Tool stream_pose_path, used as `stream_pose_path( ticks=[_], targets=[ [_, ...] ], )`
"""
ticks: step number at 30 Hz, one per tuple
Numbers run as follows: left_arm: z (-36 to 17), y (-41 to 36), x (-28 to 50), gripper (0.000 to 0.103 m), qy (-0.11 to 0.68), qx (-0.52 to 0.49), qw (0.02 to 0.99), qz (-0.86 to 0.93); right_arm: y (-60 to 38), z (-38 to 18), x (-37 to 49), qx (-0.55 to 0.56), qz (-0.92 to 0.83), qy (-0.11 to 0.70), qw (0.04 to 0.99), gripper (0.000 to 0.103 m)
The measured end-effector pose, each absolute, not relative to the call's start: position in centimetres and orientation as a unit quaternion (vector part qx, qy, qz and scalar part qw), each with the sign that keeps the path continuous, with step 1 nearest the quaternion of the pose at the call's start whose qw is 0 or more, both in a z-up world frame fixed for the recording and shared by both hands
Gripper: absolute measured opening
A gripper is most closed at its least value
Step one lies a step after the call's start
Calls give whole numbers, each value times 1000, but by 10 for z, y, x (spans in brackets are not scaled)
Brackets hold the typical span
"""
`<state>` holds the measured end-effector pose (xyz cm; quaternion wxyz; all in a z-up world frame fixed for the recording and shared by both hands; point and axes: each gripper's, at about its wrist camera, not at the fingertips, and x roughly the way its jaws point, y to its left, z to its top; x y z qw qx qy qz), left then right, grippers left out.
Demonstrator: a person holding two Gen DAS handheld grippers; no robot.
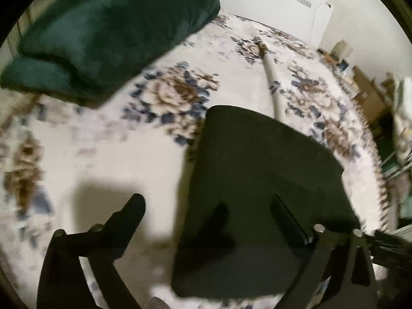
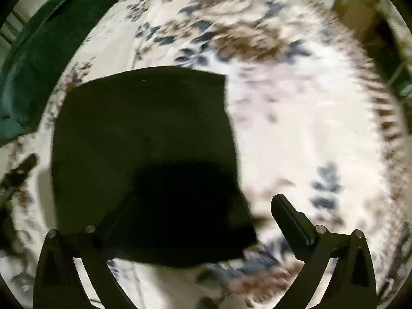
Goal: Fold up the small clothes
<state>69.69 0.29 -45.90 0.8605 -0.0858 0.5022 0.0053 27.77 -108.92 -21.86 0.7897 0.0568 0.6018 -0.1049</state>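
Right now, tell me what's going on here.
A person is folding small clothes with two handheld grippers on a floral rug. A dark garment lies flat and folded. Both the left gripper and right gripper hang open above it, gripping nothing. A green folded blanket sits beyond.

Home, living room floor. Evidence: floral fringed rug point(image 1: 108, 154), green cushion point(image 1: 110, 33) at its far-left corner, white radiator point(image 1: 270, 2) along the far wall.
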Motion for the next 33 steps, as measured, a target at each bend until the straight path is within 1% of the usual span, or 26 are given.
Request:
stream_pose_path(
  ticks=[3, 5, 10, 17, 27, 33],
  targets=[
    [-435, -11, 671, 101, 495, -50, 867, 18, -1096, -191, 238, 39, -131, 581, 803, 103],
    [-412, -20, 651, 103, 489, -36, 872, 16, -1088, -161, 209, 25, -151, 558, 815, 103],
    [-349, -41, 612, 103, 469, -7, 883, 23, -1076, -81, 141, 15, -168, 520, 837, 103],
    [-255, -48, 531, 103, 445, -1, 895, 13, -1058, 33, 45, 7, -184, 473, 862, 103],
    [-145, -56, 416, 103, 427, 8, 904, -8, -1028, 188, -98, -3, -195, 408, 892, 103],
    [-94, -54, 362, 103, 405, 3, 914, -8, -1005, 253, -164, -9, -183, 376, 908, 103]
  ],
)
